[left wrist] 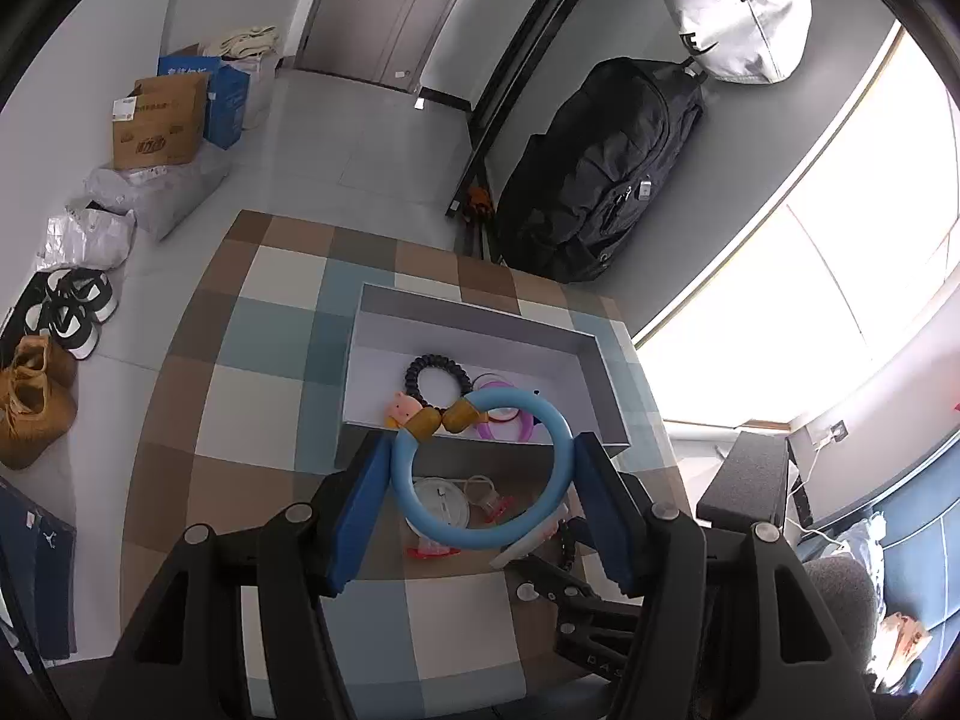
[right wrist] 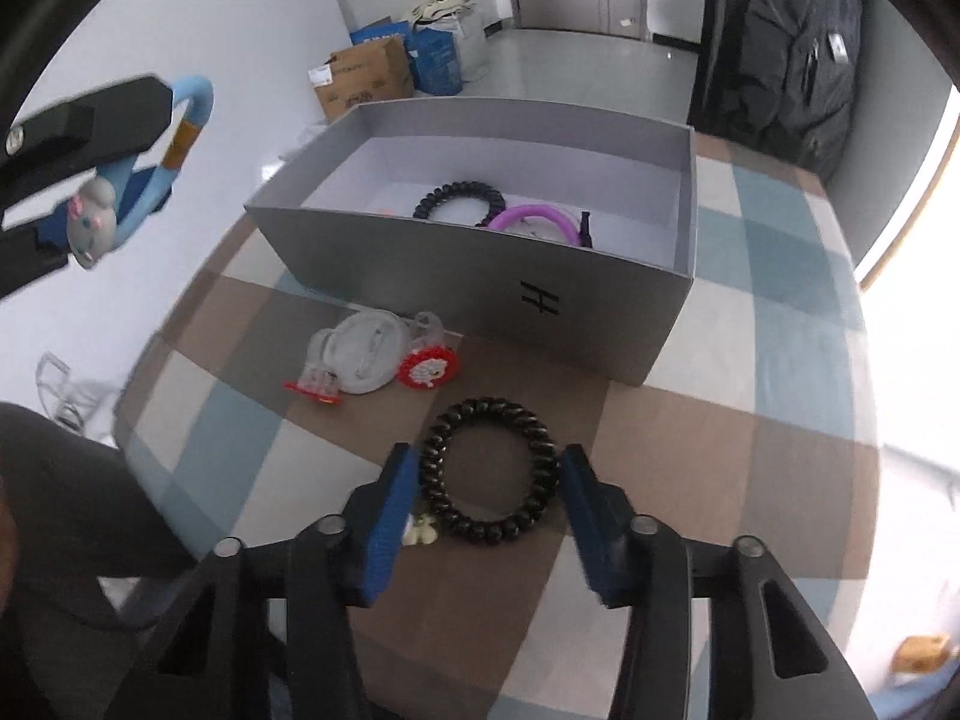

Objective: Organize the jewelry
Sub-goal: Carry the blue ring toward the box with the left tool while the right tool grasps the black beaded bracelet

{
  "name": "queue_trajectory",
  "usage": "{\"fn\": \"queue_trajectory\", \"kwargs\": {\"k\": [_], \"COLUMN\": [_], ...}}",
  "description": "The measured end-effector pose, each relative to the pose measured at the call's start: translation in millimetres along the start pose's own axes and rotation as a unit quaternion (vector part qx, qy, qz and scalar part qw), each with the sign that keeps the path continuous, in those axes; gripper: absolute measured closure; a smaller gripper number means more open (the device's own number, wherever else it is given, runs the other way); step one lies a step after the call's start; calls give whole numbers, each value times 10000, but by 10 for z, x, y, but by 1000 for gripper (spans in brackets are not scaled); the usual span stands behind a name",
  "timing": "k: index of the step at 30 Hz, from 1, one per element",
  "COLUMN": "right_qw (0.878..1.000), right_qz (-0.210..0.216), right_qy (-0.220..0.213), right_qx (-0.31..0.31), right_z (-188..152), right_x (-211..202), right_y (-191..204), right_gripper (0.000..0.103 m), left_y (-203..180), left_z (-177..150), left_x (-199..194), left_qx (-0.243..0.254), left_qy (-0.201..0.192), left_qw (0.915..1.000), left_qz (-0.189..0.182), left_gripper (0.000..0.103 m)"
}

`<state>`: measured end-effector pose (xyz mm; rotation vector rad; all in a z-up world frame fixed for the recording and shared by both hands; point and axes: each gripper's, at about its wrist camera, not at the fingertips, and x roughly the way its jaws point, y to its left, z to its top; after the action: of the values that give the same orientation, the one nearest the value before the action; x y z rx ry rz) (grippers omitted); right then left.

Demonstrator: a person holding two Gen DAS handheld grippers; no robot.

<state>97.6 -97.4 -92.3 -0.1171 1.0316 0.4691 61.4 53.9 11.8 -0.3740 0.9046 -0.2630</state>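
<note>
Two black coil bracelets are showing: one (right wrist: 461, 199) is lying in the one gray box (right wrist: 480, 288), and one (right wrist: 487, 471) is lying on the counter (right wrist: 750, 468) between two blue fingers (right wrist: 390, 531). One purple ring (right wrist: 537, 219) is sitting in the box too. One blue ring (left wrist: 480, 471) is being held up. Two red clips (right wrist: 427, 367) and one white round badge (right wrist: 366, 360) are lying on the counter.

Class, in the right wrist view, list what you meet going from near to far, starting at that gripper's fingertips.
right gripper → black spiral bracelet on the checked table → red round charm → grey box → cardboard carton on the floor.
</note>
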Motion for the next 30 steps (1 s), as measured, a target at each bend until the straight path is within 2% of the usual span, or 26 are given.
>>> {"fn": "queue_trajectory", "kwargs": {"k": [7, 8, 9, 15, 24, 27, 30], "right_qw": [9999, 9998, 9998, 9993, 9957, 9945, 9962], "right_qz": [139, 138, 131, 164, -518, -606, -465], "right_qy": [-46, -83, -82, 36, -6, -75, -292], "right_qx": [67, 120, 146, 330, -765, -845, -675], "right_z": [-34, -28, -1, -16, 10, 18, 36], "right_x": [-29, -48, -43, -29, 24, 14, -122], "right_y": [-49, -72, -77, -181, 161, 205, 168], "right_gripper": [65, 68, 82, 94, 95, 95, 95], "left_y": [-25, -27, -29, -30, -37, -31, 1], "left_z": [-14, -17, -20, -26, -27, -32, -24], "left_x": [2, 6, 8, 15, 26, 29, 16], "left_qx": [31, 39, 47, 44, 5, 2, -41], "left_qy": [20, 30, 27, 48, 47, 45, 27], "left_qw": [10000, 10000, 10000, 10000, 9999, 9999, 9999], "left_qz": [9, 17, 37, 59, 93, 122, 140], "left_gripper": [46, 46, 46, 46, 46, 46, 46]}}
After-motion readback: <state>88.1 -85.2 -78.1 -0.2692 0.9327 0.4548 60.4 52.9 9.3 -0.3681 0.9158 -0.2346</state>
